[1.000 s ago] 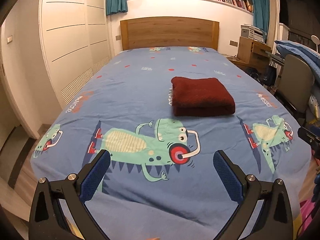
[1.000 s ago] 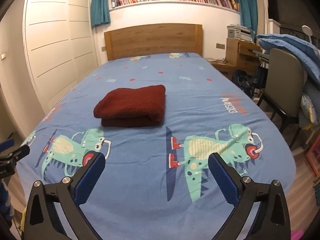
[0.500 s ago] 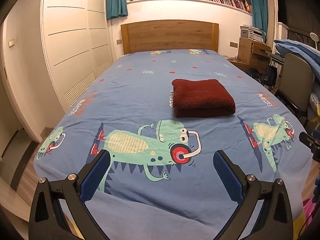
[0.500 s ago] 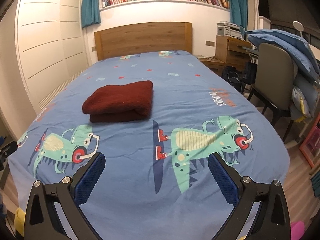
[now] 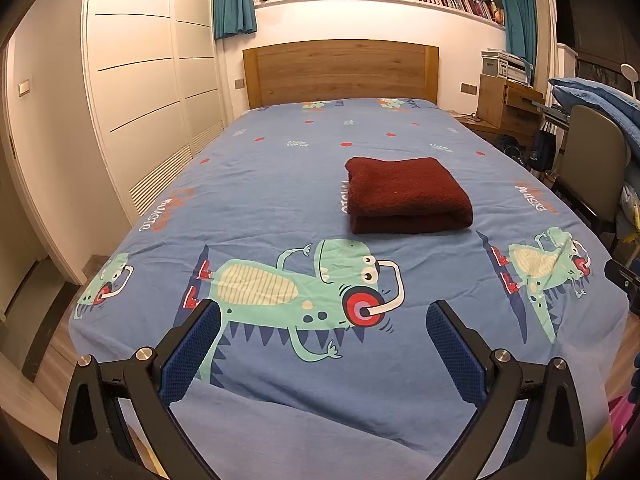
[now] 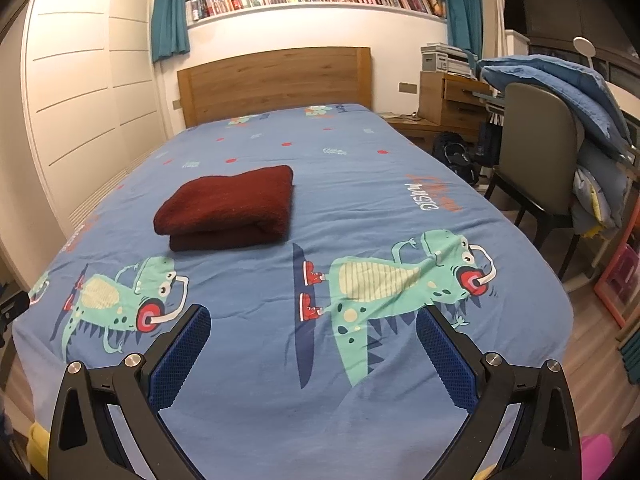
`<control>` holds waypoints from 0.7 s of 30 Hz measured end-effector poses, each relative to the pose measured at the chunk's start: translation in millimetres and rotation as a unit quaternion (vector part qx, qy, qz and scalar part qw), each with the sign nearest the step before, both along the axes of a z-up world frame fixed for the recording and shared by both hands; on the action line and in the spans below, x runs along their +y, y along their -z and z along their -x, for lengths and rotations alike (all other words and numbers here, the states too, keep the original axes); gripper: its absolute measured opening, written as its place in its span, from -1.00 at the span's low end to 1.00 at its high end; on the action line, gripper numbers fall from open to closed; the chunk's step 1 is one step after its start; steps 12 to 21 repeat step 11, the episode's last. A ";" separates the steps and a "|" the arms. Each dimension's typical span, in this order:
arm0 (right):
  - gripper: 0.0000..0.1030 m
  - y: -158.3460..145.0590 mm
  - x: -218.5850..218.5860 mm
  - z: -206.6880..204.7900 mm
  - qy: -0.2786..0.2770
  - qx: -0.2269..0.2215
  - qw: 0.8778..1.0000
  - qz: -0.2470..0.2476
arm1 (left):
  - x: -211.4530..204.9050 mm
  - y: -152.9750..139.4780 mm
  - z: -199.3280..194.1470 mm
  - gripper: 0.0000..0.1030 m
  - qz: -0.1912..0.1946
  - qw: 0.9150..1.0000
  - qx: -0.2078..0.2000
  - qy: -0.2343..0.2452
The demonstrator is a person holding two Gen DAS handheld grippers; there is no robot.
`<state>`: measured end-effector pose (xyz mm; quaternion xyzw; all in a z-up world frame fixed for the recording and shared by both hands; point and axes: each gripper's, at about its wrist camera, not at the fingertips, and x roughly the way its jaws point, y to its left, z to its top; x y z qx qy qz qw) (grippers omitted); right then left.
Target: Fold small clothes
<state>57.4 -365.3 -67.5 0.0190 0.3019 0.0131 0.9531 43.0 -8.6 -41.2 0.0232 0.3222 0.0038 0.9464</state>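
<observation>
A dark red garment (image 5: 406,194) lies folded in a neat rectangle on the blue dinosaur-print bedsheet (image 5: 280,200), near the middle of the bed. It also shows in the right wrist view (image 6: 228,208), left of centre. My left gripper (image 5: 323,336) is open and empty, held above the foot of the bed, well short of the garment. My right gripper (image 6: 313,340) is open and empty, also above the foot of the bed, apart from the garment.
A wooden headboard (image 5: 340,72) stands at the far end. White wardrobe doors (image 5: 132,80) line the left side. A chair (image 6: 536,160) draped with blue bedding and a desk (image 6: 452,100) stand at the right. A pink crate (image 6: 622,276) sits on the floor.
Both grippers have drawn back and risen from the bed, so more of the sheet and its foot edge shows. The folded garment has not moved. Both grippers stay open.
</observation>
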 end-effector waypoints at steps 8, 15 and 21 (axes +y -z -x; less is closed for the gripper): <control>1.00 -0.6 0.0 0.3 0.000 0.000 1.000 0.001 | 0.3 0.3 -0.3 0.97 0.000 1.000 0.000 0.000; 1.00 -0.3 -0.1 0.3 0.001 0.001 1.000 0.001 | 1.2 0.1 -1.1 0.97 0.001 1.000 -0.001 0.000; 1.00 -0.3 -0.1 0.3 0.001 0.001 1.000 0.001 | 1.2 0.1 -1.1 0.97 0.001 1.000 -0.001 0.000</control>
